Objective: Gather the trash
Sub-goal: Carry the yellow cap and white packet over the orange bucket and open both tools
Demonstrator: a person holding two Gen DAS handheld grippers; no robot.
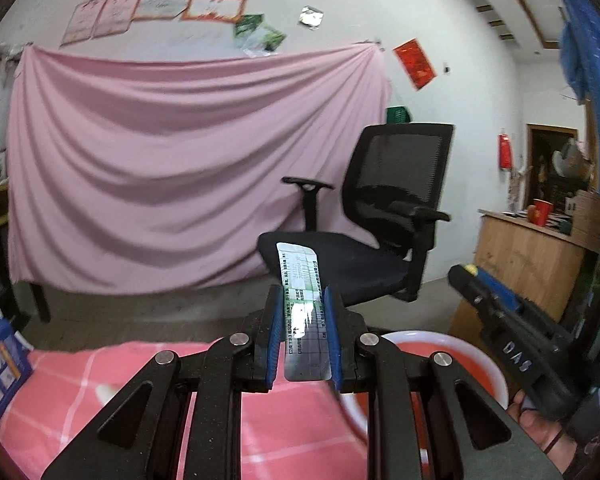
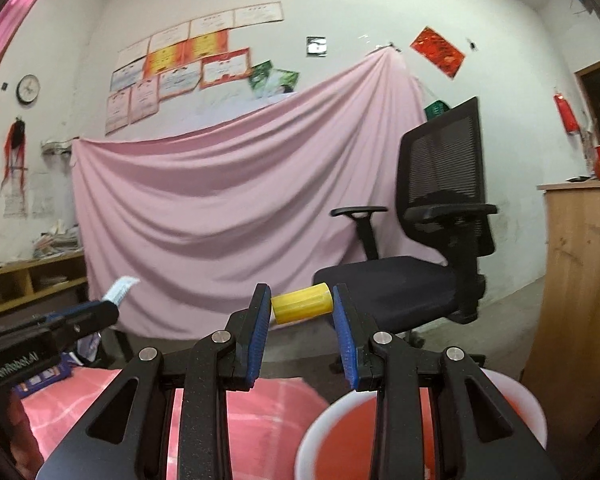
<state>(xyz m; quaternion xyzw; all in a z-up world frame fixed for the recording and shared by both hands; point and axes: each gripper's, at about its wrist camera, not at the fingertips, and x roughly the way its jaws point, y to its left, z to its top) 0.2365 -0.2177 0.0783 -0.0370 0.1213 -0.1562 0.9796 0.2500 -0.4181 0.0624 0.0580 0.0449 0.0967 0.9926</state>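
Room: white wall with certificates, big pink sheet (image 1: 172, 160) hung across it, black mesh office chair (image 1: 380, 220) in front, wooden counter (image 2: 580, 280) to the right. Work surface below is a pink checked cloth (image 1: 260, 432), with a red plastic basin with a white rim (image 2: 532, 404) beside it on the right, near both tools. The basin looks like the trash target.

Left gripper (image 1: 302, 312): blue pads clamped on a flat silvery foil sachet with green print (image 1: 300, 276). The sachet sits lengthwise between the pads and its free end sticks out well past the tips, held in the air over the cloth's far edge.

Right gripper (image 2: 302, 306): pads closed end-on against a short yellow ribbed plastic cylinder (image 2: 302, 304), also lifted, just up and left of the basin rim.

Risks from here, my read:
- The cylinder is held only at the fingertips, across its two end faces. Any tilt or jolt could make it pivot or pop out, and it would roll off the cloth.
- The sachet is light and floppy. Dropped from high up it could flutter and miss the basin, or land on the rim.
- The left tool has to cross toward the basin where the right one already sits, so the two could clash.
- Only part of the basin shows in either view, so a release could land short.
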